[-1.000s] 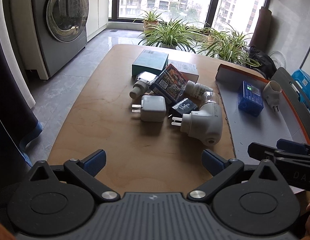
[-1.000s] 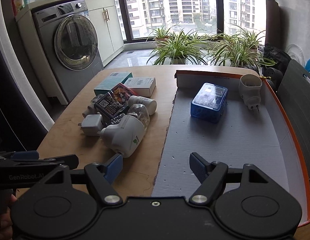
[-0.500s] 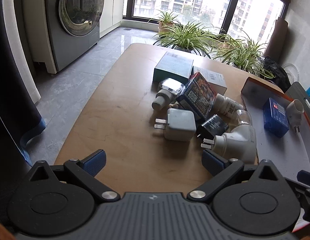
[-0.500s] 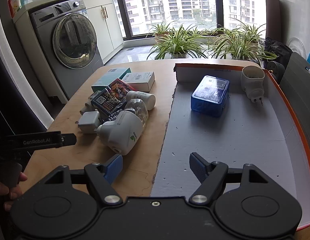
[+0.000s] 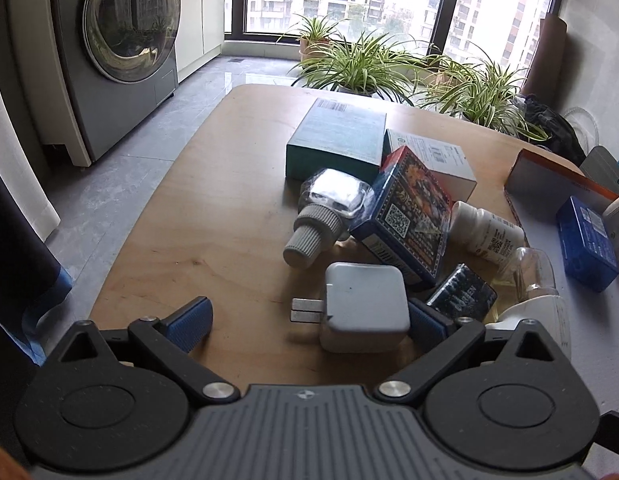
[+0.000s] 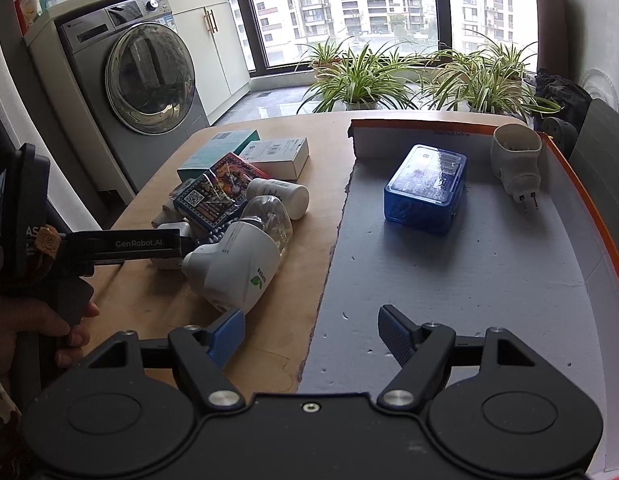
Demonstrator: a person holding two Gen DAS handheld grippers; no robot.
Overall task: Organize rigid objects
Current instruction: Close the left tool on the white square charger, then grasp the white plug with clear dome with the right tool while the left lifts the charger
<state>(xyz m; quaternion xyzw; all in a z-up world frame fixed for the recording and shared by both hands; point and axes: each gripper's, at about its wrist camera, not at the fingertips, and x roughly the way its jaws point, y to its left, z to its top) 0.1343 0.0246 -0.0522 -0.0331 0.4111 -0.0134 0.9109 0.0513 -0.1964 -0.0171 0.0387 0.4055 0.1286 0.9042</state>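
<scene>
A pile of small objects lies on the wooden table [image 5: 213, 240]. A white square charger [image 5: 363, 306] sits between the open jaws of my left gripper [image 5: 307, 324], nearer the right finger, not clamped. Behind it lie a grey-capped clear bottle [image 5: 325, 218], a patterned card box [image 5: 409, 218], a white pill bottle [image 5: 485, 232], a small black box [image 5: 461, 292], a teal box [image 5: 339, 136] and a white box [image 5: 433, 160]. A large white plug adapter [image 6: 237, 264] lies beside a clear bottle [image 6: 271, 216]. My right gripper [image 6: 311, 334] is open and empty over the tray's near left edge.
A grey foam tray with an orange rim [image 6: 489, 264] holds a blue box [image 6: 427, 188] and a white plug adapter [image 6: 517, 162]. A washing machine [image 6: 141, 80] stands at the left. Potted plants [image 6: 361, 80] stand beyond the table's far edge.
My left gripper has moved forward and left to the pile, so the white charger now sits between its jaws. My right gripper has hardly moved.
</scene>
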